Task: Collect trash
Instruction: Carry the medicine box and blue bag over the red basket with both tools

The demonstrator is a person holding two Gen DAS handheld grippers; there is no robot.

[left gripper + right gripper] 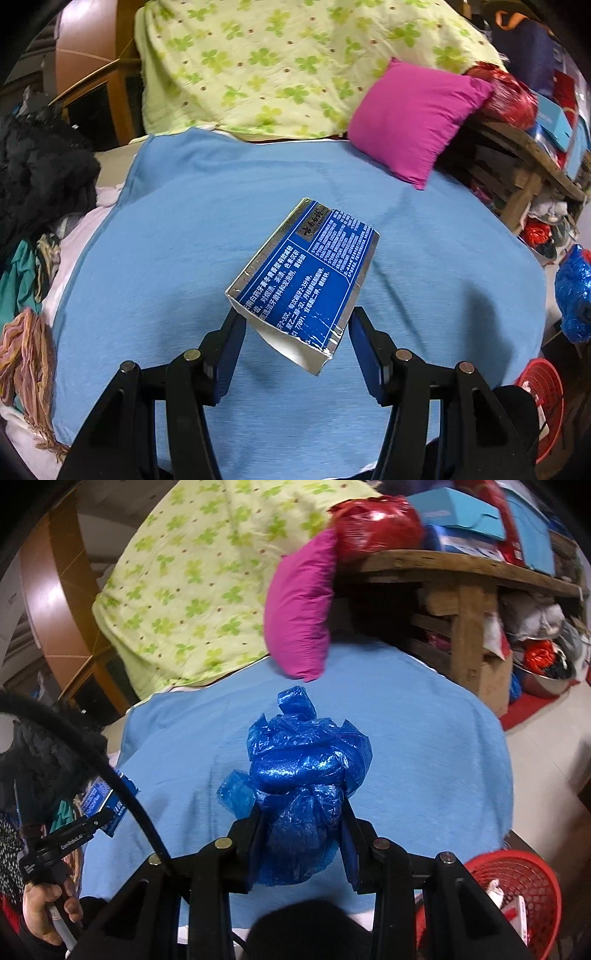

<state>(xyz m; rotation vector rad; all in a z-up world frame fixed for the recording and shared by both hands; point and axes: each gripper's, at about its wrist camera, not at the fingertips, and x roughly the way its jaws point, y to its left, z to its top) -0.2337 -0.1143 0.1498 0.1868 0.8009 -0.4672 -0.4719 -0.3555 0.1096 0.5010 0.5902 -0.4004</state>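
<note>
Left wrist view: the left gripper point(295, 328) holds a flattened toothpaste carton point(306, 277), blue with silver edges and white print, at frame centre above the light-blue bed sheet point(177, 229). The fingers point(232, 339) stand at a middling spread, set by the carton's width, and bear on its two long edges near the torn, open lower end. The carton is judged light and thin-walled: stiff along its length but apt to buckle or twist if pinched harder, so an edge grip close to the end, as here, suits it. Right wrist view: the right gripper point(301, 830) is closed narrowly on a crumpled blue plastic bag point(303, 768) at lower centre, the wad bulging above the fingers point(351, 845). The bag is judged very light, soft and slippery; it compresses freely, so a firm pinch through the thick of the bundle is safer than a hold on a loose flap, which could slide out. A red mesh wastebasket point(532, 886) sits at the lower right of the frame beside the bed, already holding some scraps, and is the likely destination for both items. At the lower left, a hand point(44, 912) grips the other tool's handle. A magenta pillow point(299, 609) and a clover-print quilt point(177, 583) lie toward the top.
</note>
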